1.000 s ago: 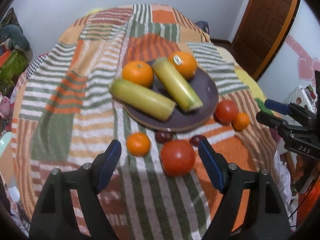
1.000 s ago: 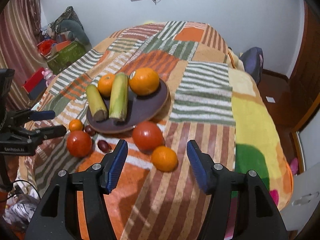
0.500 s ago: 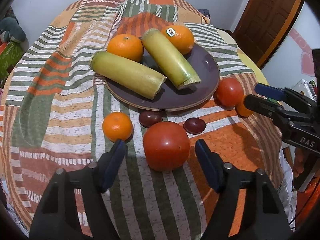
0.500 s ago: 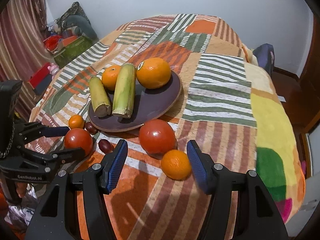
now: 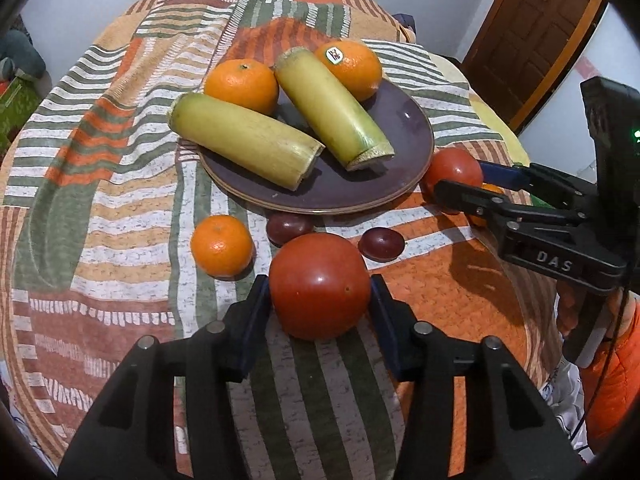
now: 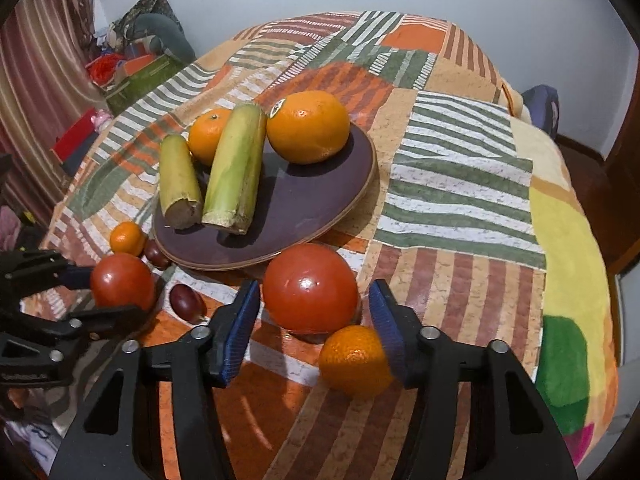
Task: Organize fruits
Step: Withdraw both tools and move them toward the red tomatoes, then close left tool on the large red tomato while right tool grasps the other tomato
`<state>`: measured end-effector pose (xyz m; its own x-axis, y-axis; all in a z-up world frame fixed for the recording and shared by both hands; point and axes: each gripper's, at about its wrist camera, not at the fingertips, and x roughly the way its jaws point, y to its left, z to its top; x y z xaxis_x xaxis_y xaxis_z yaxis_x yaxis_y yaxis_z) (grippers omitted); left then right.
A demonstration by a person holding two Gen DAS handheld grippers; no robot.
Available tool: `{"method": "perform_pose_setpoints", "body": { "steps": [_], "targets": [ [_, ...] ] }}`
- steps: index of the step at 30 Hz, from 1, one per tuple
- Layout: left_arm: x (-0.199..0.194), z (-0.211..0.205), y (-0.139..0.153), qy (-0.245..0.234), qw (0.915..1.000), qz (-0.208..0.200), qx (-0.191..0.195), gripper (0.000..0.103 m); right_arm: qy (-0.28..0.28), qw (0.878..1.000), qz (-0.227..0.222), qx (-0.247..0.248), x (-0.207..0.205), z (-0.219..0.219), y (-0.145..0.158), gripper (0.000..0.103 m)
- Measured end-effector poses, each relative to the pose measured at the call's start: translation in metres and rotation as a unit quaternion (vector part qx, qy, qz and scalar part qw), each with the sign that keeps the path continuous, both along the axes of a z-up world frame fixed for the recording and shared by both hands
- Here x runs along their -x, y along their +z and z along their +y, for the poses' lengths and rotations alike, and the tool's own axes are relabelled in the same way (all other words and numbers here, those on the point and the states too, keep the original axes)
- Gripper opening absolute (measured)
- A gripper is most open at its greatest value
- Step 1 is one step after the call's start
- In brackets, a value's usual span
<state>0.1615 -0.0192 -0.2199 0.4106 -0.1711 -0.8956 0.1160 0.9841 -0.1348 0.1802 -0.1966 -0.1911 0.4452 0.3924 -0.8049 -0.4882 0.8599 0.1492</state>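
While both claws close, you are at the grasp step of the sort, with one tomato taken by each hand. Your left claw (image 5: 320,304) has its blue pads pressed against the flanks of the near tomato (image 5: 319,285), which sits on the striped blanket (image 5: 120,208) in front of the plate (image 5: 404,184); the jaws are closing on it and contact looks made on both sides. Your right claw (image 6: 314,312) stands narrow around the second tomato (image 6: 310,288), jaws closing, yet a slim gap shows at each pad, so I judge that grip not yet made. A small mandarin (image 6: 354,360) lies just beside the right-hand pad and touches or nearly touches it; watch that it is not pinched or rolled off. The next move calls for finishing both closures, then lifting straight up before carrying toward the plate, since round fruit on soft bedding rolls easily. Contents of the plate: two cut green-yellow stalks (image 5: 248,140) lying side by side, one mandarin at the far left edge and one stickered orange (image 5: 348,68) at the far edge. The near half of the plate is bare and could receive both tomatoes. Loose on the blanket: another small mandarin (image 5: 221,245) and two dark plum-like fruits (image 5: 289,227) close to the plate rim.
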Motion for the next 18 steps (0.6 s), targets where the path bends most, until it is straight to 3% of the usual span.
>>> {"method": "perform_pose_setpoints", "body": {
  "steps": [8,18],
  "targets": [
    [-0.001,0.01,0.024,0.006,0.9995,-0.03,0.001,0.048,-0.001,1.0,-0.003,0.003,0.0,0.001,0.006,0.043],
    [-0.019,0.015,0.061,0.005,0.9966,-0.082,-0.006,0.048,-0.014,0.999,-0.043,-0.018,-0.003,-0.005,0.038,0.043]
  ]
}}
